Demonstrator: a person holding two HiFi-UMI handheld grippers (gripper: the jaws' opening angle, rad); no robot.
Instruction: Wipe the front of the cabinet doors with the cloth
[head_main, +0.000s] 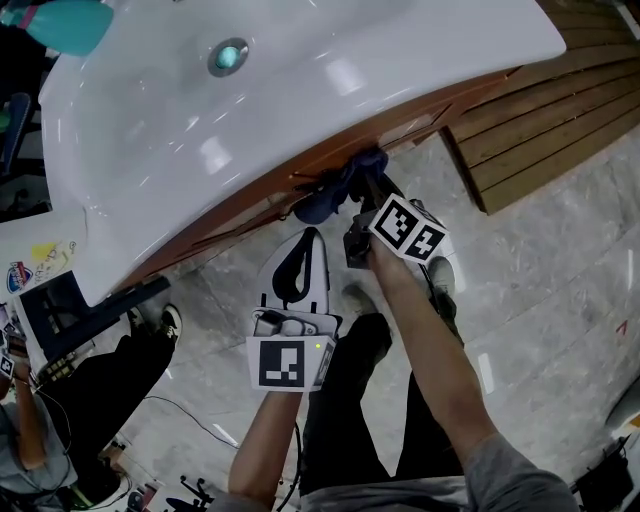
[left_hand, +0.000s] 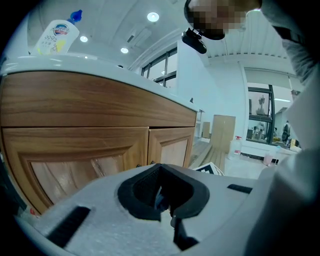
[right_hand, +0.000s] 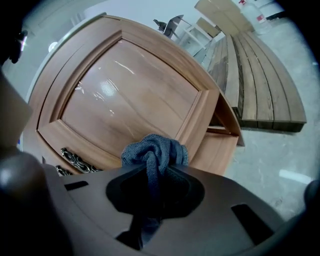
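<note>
The right gripper (head_main: 368, 188) has its fingers pinching a blue cloth (head_main: 335, 190); in the right gripper view the cloth (right_hand: 155, 152) is a bunched knot above the dark fingers, and a strip of it runs down between them. The bunch is at the cabinet door (right_hand: 130, 100), near the lower corner of the door's raised panel; whether it presses on the wood, the pictures cannot tell exactly. Dark metal handles (right_hand: 75, 160) sit at the door's edge, to the left of the cloth.

In the head view the cloth is just under the front edge of the white surface (head_main: 300, 100), about at the middle of that edge; the surface has a sink with a round drain (head_main: 228, 56).

The left gripper (head_main: 310, 240) is held lower, apart from the cabinet and near the person's legs; its fingers are pressed together and hold nothing. The left gripper view looks at two wooden doors (left_hand: 75, 155) from low down; a white bottle with a blue cap (left_hand: 55, 37) stands on the surface near its left corner.

Wooden planks (head_main: 540, 130) lie on the grey stone floor (head_main: 560, 290) beside the right end of the cabinet.
</note>
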